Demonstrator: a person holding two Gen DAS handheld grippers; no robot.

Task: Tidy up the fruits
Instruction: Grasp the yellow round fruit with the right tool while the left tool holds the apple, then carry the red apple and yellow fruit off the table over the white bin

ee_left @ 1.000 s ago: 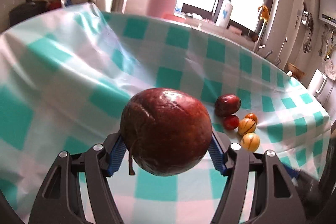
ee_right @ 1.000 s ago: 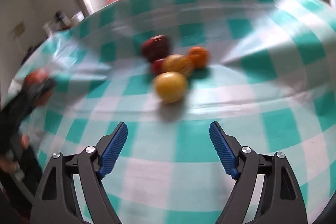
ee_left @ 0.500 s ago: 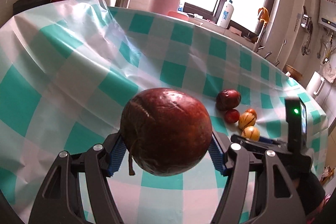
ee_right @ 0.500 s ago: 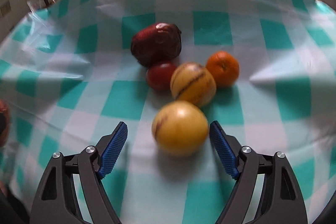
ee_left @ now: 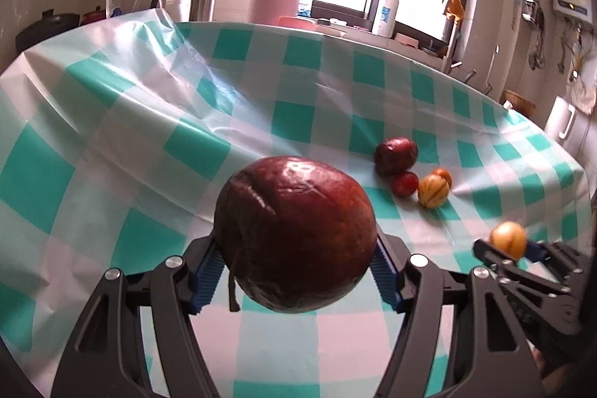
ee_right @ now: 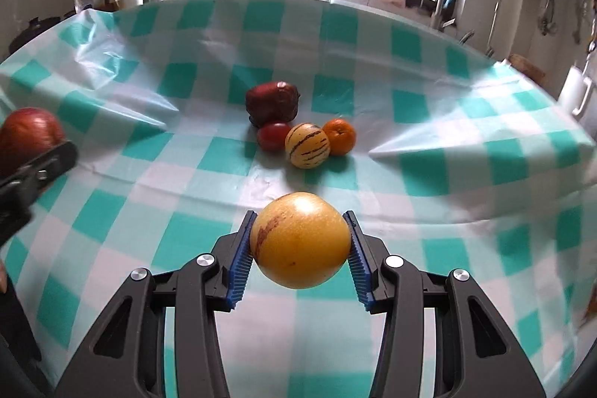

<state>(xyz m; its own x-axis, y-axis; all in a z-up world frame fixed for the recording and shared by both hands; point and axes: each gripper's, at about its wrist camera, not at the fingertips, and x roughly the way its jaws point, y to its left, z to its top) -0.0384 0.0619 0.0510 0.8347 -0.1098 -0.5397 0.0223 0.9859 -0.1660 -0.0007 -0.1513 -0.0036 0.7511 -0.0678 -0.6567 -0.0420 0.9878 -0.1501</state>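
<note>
Your left gripper (ee_left: 294, 271) clamps a large dark-red round fruit (ee_left: 294, 234); your right gripper (ee_right: 300, 248) clamps a smooth yellow fruit (ee_right: 300, 239). Only the right view fully shows the small orange mandarin (ee_right: 339, 136), at 12 o'clock.

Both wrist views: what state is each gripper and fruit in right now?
left gripper: shut on dark red fruit, lifted
right gripper: shut on yellow fruit
striped yellow fruit: on tablecloth, touching orange
small red fruit: resting against dark red apple
</note>
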